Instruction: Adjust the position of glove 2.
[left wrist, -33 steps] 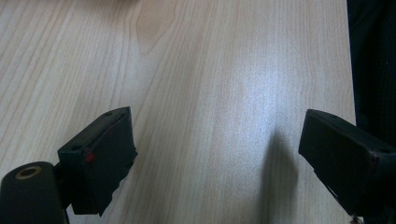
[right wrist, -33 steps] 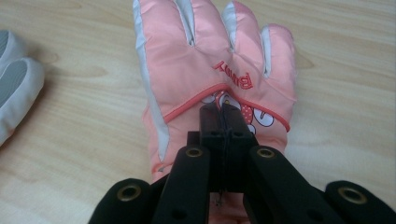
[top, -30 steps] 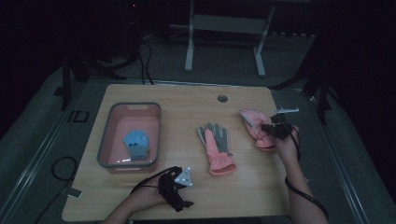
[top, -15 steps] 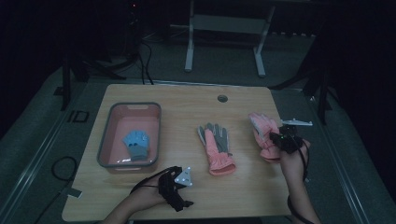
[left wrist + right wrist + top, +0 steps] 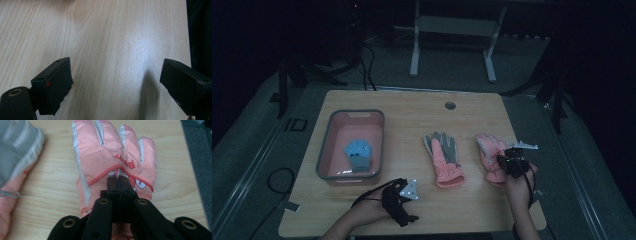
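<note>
Dark floor and a metal stand surround the wooden bench [image 5: 412, 105], which carries everything of this work. On its left side stands a pink tray [image 5: 325, 150] with a grey rim, and one blue glove [image 5: 357, 154] already lies inside it — this part looks done.

Two pink gloves are not yet in the tray. The middle glove [image 5: 443, 156], with grey palm side up, lies flat on the bench to the right of the tray, and nothing touches it. The right pink glove [image 5: 110, 157] lies near the right edge, its fingers pointing to the far side. The right gripper [image 5: 119, 182] is pressed together over the cuff end of this glove; the jaws seem to pinch a fold of the fabric there, though the glove lies flat on the wood.

The left gripper [image 5: 115, 82] rests at the near edge of the bench, its jaws spread wide with only bare wood between them.

So I judge the work about one third complete — if the aim is to gather the gloves in the tray, the right pink glove must be lifted and carried across, and the middle glove after it.
</note>
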